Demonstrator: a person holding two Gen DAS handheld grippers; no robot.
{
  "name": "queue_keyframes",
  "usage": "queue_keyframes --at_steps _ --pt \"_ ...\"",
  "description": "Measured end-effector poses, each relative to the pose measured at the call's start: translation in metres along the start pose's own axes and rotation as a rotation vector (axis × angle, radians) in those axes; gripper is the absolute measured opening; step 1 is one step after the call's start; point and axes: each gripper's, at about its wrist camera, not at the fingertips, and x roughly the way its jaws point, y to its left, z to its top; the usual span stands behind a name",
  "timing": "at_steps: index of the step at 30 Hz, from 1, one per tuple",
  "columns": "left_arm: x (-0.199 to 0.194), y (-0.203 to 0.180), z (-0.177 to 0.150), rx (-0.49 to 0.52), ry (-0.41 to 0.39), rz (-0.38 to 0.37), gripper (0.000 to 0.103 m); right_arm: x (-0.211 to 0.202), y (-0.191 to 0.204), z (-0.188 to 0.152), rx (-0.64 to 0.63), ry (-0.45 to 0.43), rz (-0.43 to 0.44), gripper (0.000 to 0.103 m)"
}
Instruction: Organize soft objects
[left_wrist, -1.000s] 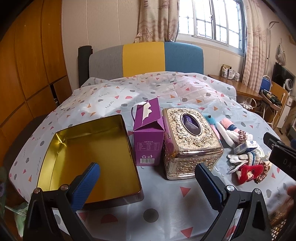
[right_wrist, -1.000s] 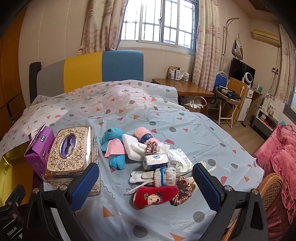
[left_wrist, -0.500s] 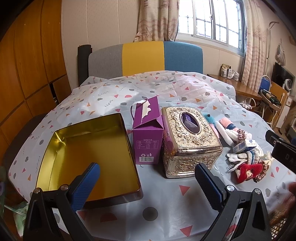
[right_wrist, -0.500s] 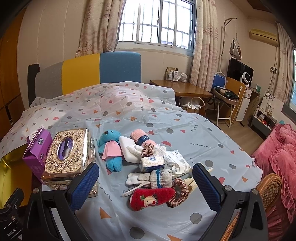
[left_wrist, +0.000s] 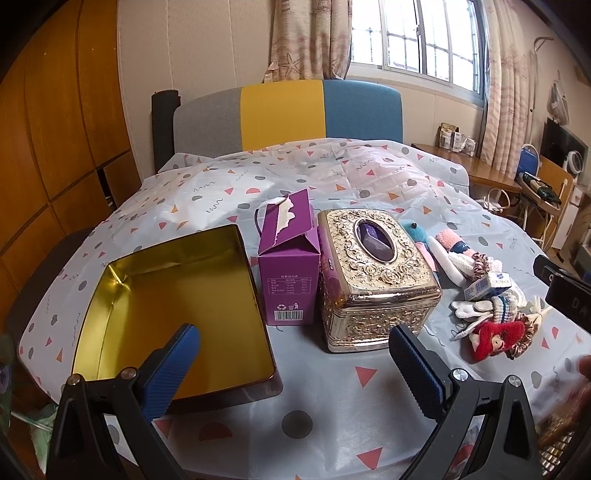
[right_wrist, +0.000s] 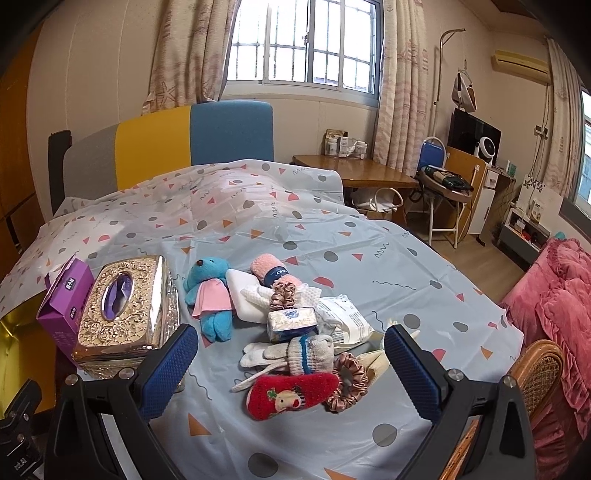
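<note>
**Inspector:** While both of your grippers hang short of the goods, I record the layout. Your left gripper (left_wrist: 293, 363) has its jaws spread wide with nothing between them, and it faces the gold tin (left_wrist: 110, 321), which lies open and bare inside. I judge that you hold it there because the tin is the likely receptacle.

**Operator:** And the right side?

**Inspector:** Your right gripper (right_wrist: 291, 363) also has its jaws spread and holds nothing. It looks straight down on the soft objects, which sit in a loose heap on the patterned bed cover (right_wrist: 388, 266), to the right of the ornate tissue box (right_wrist: 125, 306). Nearest your jaws lies the red plush sock (right_wrist: 291, 395), touching the pink scrunchie (right_wrist: 351, 384). Behind them lie the knitted glove (right_wrist: 295, 352), the tissue packet (right_wrist: 291, 323), the rolled pink towel (right_wrist: 269, 269) and the blue bear (right_wrist: 212, 295).

**Operator:** Why aim there?

**Inspector:** My reading is that the sock is the easiest first pick: it is closest and lies on top, not pinned by its neighbours. The purple carton (left_wrist: 288, 258) and the tissue box stand between heap and tin, so you will have to carry each item over or around them.

**Operator:** Any hazard?

**Inspector:** The scrunchie may be dragged along with the sock. Nothing has reached the tin yet.
</note>
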Motion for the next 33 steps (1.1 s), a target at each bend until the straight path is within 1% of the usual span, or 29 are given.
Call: queue_keyframes --at_steps 11,16,18,20,22,23,24,26,28,30,32,33 --pt "0.002 -0.011 -0.001 0.031 0.013 -0.008 0.103 0.010 -0.020 0.001 0.033 0.012 -0.014 0.103" --pt "0.006 -0.017 -0.003 0.054 0.031 -0.032 0.103 0.019 -0.035 0.001 0.061 0.034 -0.020 0.103" --pt "0.010 -0.020 -0.006 0.078 0.049 -0.095 0.103 0.025 -0.046 0.001 0.089 0.054 0.008 0.103" --pt "0.017 -0.027 -0.010 0.114 0.098 -0.206 0.103 0.035 -0.063 0.001 0.148 0.085 0.056 0.103" --pt "0.024 -0.036 -0.014 0.148 0.146 -0.252 0.103 0.045 -0.080 0.001 0.193 0.105 0.068 0.103" --pt "0.029 -0.044 -0.017 0.187 0.170 -0.285 0.103 0.050 -0.088 0.001 0.213 0.115 0.074 0.103" --pt "0.032 -0.052 -0.019 0.219 0.186 -0.315 0.102 0.057 -0.098 0.000 0.240 0.131 0.083 0.103" --pt "0.036 -0.067 -0.022 0.265 0.202 -0.373 0.099 0.070 -0.115 -0.003 0.296 0.168 0.089 0.103" --pt "0.040 -0.085 -0.022 0.327 0.217 -0.415 0.096 0.081 -0.131 -0.008 0.386 0.206 0.131 0.103" --pt "0.040 -0.102 -0.021 0.368 0.206 -0.459 0.096 0.088 -0.144 -0.015 0.466 0.221 0.167 0.103" --pt "0.045 -0.116 -0.018 0.401 0.210 -0.475 0.095 0.091 -0.152 -0.019 0.518 0.223 0.217 0.103" --pt "0.047 -0.123 -0.016 0.410 0.211 -0.486 0.094 0.089 -0.156 -0.019 0.540 0.201 0.231 0.103"
